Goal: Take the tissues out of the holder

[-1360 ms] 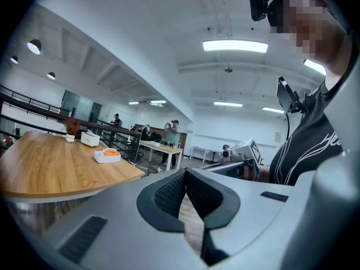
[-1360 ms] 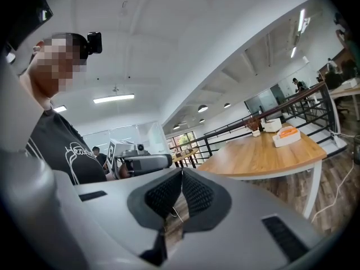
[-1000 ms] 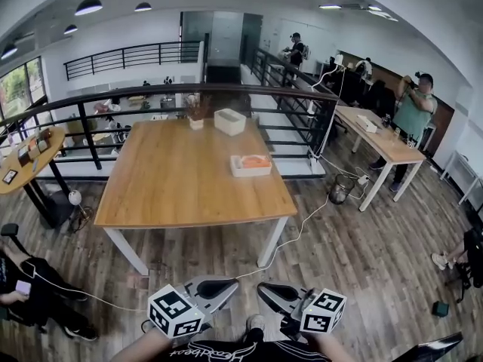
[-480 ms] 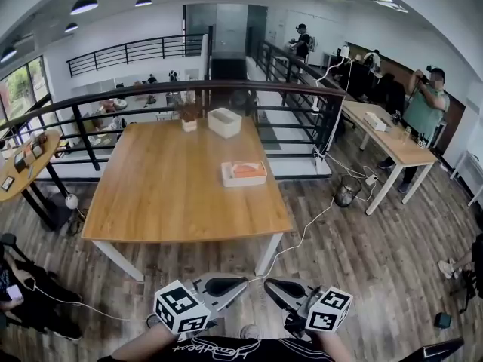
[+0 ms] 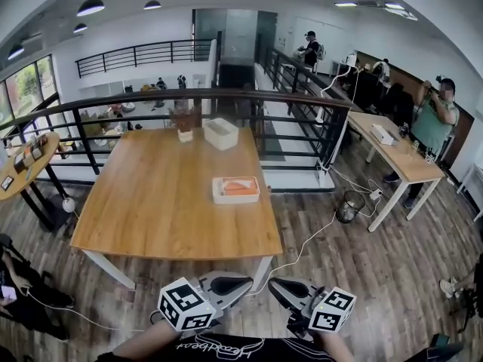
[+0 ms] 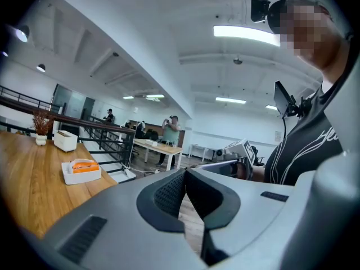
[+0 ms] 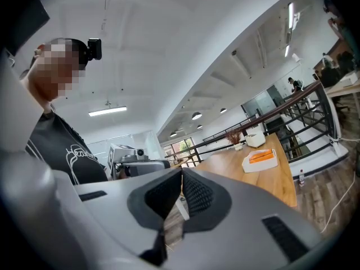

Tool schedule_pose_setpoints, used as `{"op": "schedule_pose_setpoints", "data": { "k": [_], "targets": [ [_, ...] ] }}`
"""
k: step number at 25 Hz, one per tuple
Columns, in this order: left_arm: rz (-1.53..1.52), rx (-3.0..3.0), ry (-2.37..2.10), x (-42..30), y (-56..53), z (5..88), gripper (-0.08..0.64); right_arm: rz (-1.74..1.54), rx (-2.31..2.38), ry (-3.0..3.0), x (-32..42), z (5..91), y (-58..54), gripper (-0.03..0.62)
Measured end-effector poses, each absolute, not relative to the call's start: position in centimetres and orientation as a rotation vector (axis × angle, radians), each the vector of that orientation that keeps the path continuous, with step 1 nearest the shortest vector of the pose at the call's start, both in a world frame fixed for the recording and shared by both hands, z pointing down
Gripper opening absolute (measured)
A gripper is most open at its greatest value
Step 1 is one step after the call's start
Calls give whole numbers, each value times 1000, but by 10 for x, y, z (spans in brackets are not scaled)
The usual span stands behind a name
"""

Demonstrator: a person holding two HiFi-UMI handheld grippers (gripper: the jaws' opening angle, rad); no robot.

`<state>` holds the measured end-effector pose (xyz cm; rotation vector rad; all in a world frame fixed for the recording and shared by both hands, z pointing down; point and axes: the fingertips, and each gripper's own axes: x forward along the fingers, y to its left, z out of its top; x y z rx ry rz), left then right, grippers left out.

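A white open box point(image 5: 221, 133) stands at the far side of the wooden table point(image 5: 151, 202); it also shows in the left gripper view point(image 6: 65, 140). Nearer on the table lies a white tray with something orange in it point(image 5: 235, 189), also visible in both gripper views point(image 6: 81, 170) point(image 7: 260, 159). I cannot tell which of the two holds the tissues. My left gripper point(image 5: 244, 282) and right gripper point(image 5: 272, 284) hang low before my chest, well short of the table's near edge. Both are shut with nothing between the pads point(image 6: 185, 172) point(image 7: 181, 174).
A small potted plant point(image 5: 184, 130) stands beside the white box. A black railing point(image 5: 302, 119) runs behind the table. A cable point(image 5: 302, 247) crosses the wood floor to a bin point(image 5: 349, 206). Right: a second table point(image 5: 396, 153) and a standing person point(image 5: 434, 119). Left: a round table point(image 5: 23, 164).
The table and tray have come closer and lower in the head view as I walk toward them. Both grippers stay shut and low in front of me.
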<state>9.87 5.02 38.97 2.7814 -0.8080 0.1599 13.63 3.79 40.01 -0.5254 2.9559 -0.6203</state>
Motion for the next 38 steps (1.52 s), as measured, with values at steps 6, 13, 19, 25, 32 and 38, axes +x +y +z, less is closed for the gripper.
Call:
{"op": "schedule_pose_setpoints", "data": {
  "k": [6,13,19,25,32,38],
  "targets": [
    [184,2782,-800,111,33,396,14,-613,-525,2946,150,401,16,17],
    [214,2770,-786,118,10,404,12,-645,-549,2931,161,410,0,17],
    [227,2737,-707,129,-15,416,13,-638,-602,2916,170,417,-19,17],
    [239,2723,-698,122,-55,422,14,-660,-615,2918,164,424,-57,17],
    [240,2684,-735,87,-119,428,14,-694,-569,2940,129,427,-124,17],
    [244,2649,-775,49,-188,433,14,-720,-555,2944,94,430,-189,17]
  ]
}}
